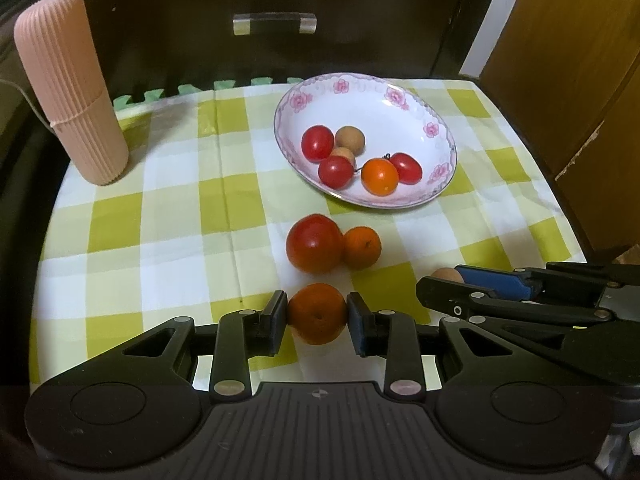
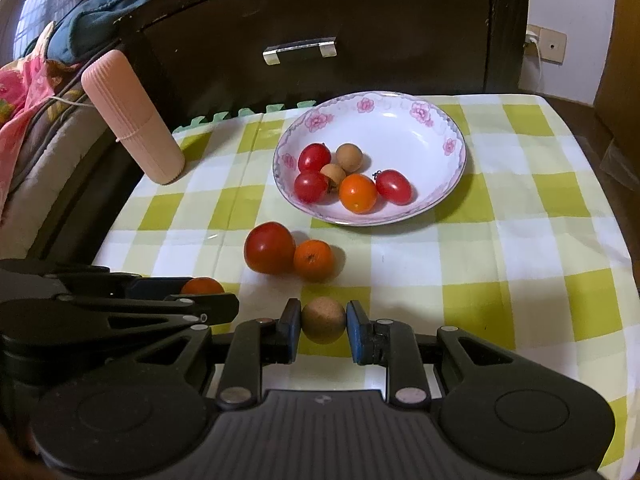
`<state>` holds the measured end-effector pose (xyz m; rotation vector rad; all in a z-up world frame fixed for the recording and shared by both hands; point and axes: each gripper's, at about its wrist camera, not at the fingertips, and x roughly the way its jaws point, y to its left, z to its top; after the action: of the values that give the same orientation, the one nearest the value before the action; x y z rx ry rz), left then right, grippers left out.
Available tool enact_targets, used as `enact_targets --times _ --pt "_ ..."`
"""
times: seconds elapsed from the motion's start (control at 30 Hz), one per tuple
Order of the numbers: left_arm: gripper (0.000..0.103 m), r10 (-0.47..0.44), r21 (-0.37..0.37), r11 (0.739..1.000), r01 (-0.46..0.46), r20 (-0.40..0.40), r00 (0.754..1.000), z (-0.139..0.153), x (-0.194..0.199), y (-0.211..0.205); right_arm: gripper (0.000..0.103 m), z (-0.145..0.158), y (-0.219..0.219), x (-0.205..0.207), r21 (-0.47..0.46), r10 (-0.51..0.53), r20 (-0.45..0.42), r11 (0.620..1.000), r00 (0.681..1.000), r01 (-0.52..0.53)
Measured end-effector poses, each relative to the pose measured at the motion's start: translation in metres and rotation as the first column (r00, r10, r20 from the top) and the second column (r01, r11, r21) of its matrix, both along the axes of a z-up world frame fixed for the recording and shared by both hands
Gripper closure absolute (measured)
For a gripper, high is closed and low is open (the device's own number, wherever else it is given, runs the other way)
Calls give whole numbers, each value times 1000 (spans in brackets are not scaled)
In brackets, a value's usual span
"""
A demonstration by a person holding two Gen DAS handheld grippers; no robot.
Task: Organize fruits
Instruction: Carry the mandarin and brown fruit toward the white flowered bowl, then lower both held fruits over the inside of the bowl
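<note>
Left tongs (image 1: 317, 314) clench the small orange tangerine (image 1: 317, 314); right tongs (image 2: 323, 321) clench the brown round longan (image 2: 323, 320). Lift both clear, then release gently over the white flower-rimmed porcelain bowl (image 1: 400, 92).

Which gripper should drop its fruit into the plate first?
Probably the right gripper: shut on the small brown fruit, it faces the plate more squarely. The left gripper, holding the orange, sits further left.

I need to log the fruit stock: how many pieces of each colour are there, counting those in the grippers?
Red: 4, three in the bowl, one big tomato
Orange: 3, including the left gripper's
Brown: 3, including the right gripper's
Total: 10
</note>
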<state>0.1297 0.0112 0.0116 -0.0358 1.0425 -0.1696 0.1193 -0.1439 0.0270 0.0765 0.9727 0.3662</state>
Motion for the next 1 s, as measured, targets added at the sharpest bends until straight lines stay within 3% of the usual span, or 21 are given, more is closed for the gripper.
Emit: enact_targets --times 0.53,1.0 --pt "64 -15 17 1000 14 41 999 12 21 -9 79 8 -5 18 21 -35 19 999 999 35" --pt "65 -6 25 1000 4 55 998 14 62 -16 79 11 -12 54 42 -54 31 998 998 52"
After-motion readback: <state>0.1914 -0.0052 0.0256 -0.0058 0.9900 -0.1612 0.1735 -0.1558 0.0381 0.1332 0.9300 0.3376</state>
